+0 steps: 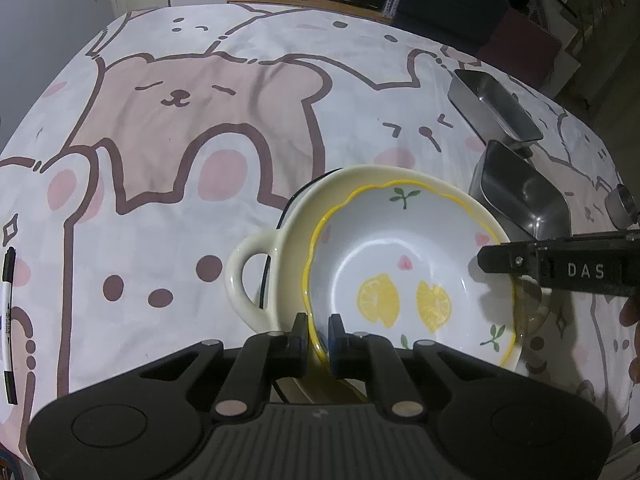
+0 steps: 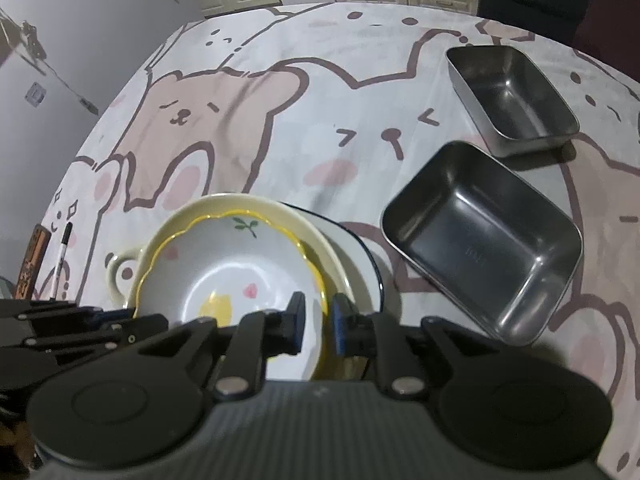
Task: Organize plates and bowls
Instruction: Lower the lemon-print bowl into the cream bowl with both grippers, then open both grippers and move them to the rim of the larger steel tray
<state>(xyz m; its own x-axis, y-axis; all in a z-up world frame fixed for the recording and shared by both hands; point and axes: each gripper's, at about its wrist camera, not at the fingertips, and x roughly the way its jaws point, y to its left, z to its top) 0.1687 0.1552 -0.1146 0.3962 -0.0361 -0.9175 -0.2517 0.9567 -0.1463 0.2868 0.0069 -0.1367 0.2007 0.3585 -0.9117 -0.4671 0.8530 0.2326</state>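
- Gripping the near rim of the lemon bowl (image 1: 400, 280), the left gripper (image 1: 318, 328) has its 2 jaws pinched together on the yellow scalloped edge.
- Lemon bowl sits nested inside a cream bowl (image 1: 280, 236), which has a loop handle (image 1: 244, 280) on its left side in the left wrist view.
- Cream bowl rests on a plate (image 2: 356, 252) with a dark blue rim, which peeks out past the cream bowl in the right wrist view.
- Right gripper (image 2: 318, 316) straddles the opposite rim of the lemon bowl; its jaws stand narrowly apart with the rim between them, and I cannot tell whether the pads press on it.
- In the left wrist view the right gripper shows from the side as a black bar marked "DAS", reaching over the bowl's right edge.
- 2 steel trays (image 2: 484, 240) lie on the cloth (image 2: 248, 120) to the right of the stack: the nearer 1 is just beside the plate, the farther tray (image 2: 512, 96) is behind it, apart from it.
- Both trays stand upright with their open sides up.
- Cloth is printed with bears and rabbits in pink and brown.
- A marker (image 1: 9, 320) lies on the cloth far left, well apart from the bowls.
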